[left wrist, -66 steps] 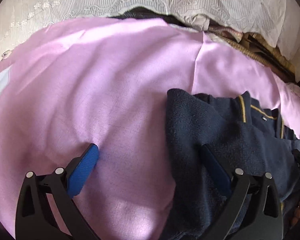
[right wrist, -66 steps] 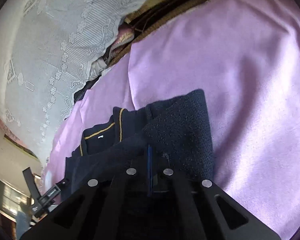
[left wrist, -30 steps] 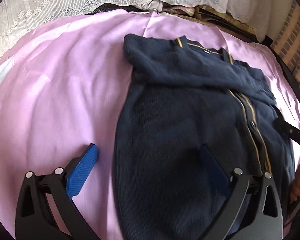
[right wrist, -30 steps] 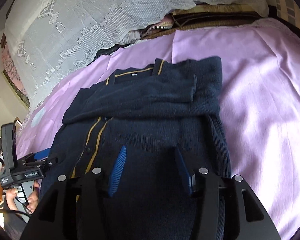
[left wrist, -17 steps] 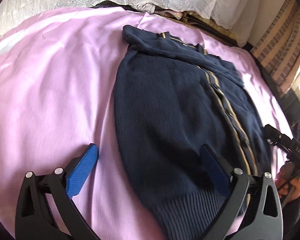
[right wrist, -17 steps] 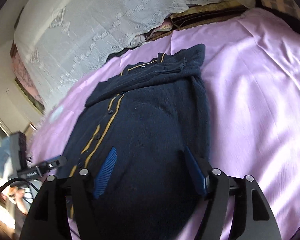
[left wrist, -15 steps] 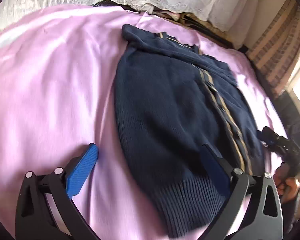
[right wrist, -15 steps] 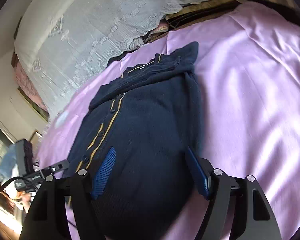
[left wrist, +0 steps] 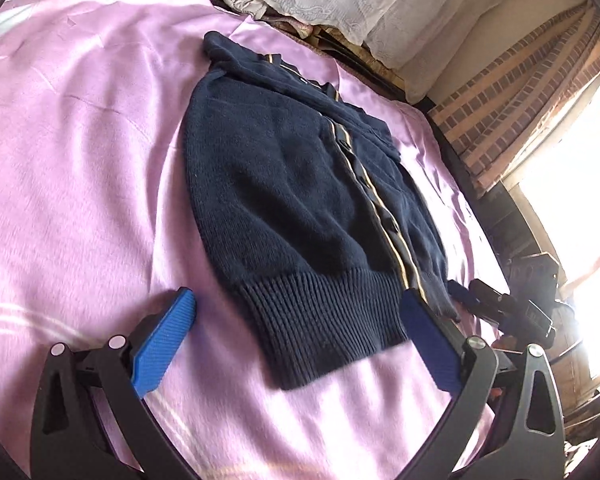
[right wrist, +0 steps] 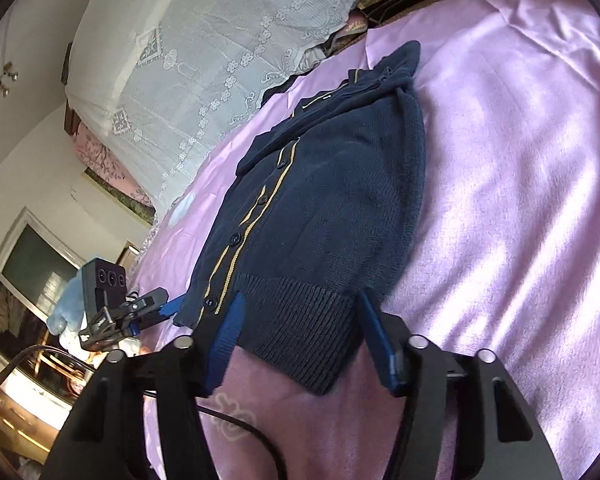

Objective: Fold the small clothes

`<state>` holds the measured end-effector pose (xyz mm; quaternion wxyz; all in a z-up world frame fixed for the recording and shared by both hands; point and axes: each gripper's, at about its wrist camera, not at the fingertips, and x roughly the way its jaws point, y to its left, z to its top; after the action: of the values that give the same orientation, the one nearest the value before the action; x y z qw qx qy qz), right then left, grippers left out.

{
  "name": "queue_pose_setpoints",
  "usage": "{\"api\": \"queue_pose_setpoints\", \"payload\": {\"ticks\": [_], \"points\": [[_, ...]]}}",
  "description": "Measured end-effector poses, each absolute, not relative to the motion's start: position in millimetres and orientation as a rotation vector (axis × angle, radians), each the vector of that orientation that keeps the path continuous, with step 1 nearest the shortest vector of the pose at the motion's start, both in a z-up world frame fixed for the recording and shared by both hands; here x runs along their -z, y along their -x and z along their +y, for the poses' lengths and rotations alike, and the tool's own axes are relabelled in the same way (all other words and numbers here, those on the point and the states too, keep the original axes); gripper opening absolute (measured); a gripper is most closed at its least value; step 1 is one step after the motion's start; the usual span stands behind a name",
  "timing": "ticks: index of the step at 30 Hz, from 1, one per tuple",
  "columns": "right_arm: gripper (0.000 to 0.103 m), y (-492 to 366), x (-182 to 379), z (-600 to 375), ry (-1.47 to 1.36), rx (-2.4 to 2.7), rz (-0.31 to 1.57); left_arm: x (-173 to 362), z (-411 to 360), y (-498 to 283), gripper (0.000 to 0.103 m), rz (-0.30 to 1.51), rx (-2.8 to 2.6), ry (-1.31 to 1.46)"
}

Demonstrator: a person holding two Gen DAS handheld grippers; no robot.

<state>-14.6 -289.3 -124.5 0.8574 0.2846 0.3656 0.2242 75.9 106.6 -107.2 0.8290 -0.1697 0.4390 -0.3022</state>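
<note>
Nearest in the left wrist view, the left gripper (left wrist: 298, 334) hangs with its jaws spread wide and nothing between the pads, over the ribbed hem (left wrist: 320, 312) of the navy cardigan (left wrist: 284, 184). In the right wrist view the right gripper (right wrist: 300, 338) has just been narrowing its jaws; they straddle the same hem (right wrist: 300, 312) about half open, the pads not pressing on it as far as I can tell. The cardigan lies flat on the pink bedspread (left wrist: 72, 184), buttoned, its sleeves folded across the chest, collar (right wrist: 340, 88) at the far end. It looks a soft, thick, light knit (limp, likely to sag), so the two near hem corners seem the best hold. Farther off, a white lace cover (right wrist: 204, 64) drapes the bed's far end.
</note>
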Motion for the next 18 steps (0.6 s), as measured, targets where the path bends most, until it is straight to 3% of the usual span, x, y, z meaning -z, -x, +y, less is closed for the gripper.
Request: {"api": "queue_pose_setpoints", "payload": {"ticks": [7, 18], "points": [[0.039, 13, 127, -291, -0.640, -0.522, 0.851, 106, 107, -73, 0.098, 0.955, 0.658, 0.358], [0.036, 5, 129, -289, -0.616, -0.451, 0.941, 107, 101, -93, 0.098, 0.978, 0.712, 0.394]]}}
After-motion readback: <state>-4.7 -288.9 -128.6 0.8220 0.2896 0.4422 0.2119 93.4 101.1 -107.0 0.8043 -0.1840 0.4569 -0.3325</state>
